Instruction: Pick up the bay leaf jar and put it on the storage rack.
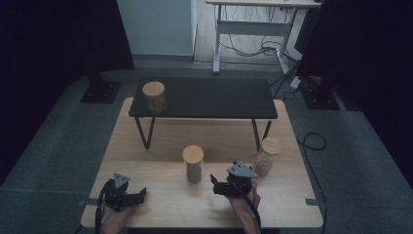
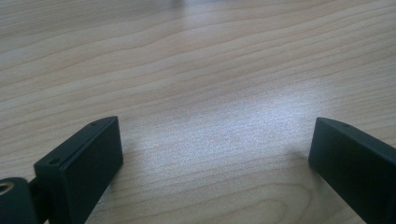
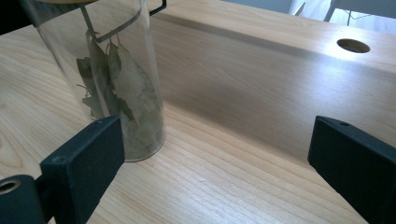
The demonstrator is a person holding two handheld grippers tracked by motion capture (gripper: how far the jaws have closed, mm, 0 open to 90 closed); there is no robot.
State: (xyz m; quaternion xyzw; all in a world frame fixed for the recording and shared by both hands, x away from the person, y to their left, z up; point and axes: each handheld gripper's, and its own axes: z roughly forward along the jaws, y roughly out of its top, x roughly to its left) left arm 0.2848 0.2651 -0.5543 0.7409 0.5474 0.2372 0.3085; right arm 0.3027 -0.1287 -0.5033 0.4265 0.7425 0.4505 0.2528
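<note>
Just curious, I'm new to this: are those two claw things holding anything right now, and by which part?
Nothing is held. The left gripper and right gripper both stand open over the wooden table.

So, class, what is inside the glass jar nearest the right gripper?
The glass jar holds dried, bay-like leaves, heaped at its bottom. A wooden lid covers the top, and the left jaw hides part of its base.

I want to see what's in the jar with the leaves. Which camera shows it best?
The right gripper view: the leaf jar stands close by the right gripper, so its dried leaves show through the glass. The high view shows the same jar small and dim, its wooden lid on top. The left gripper view looks at bare table.
</note>
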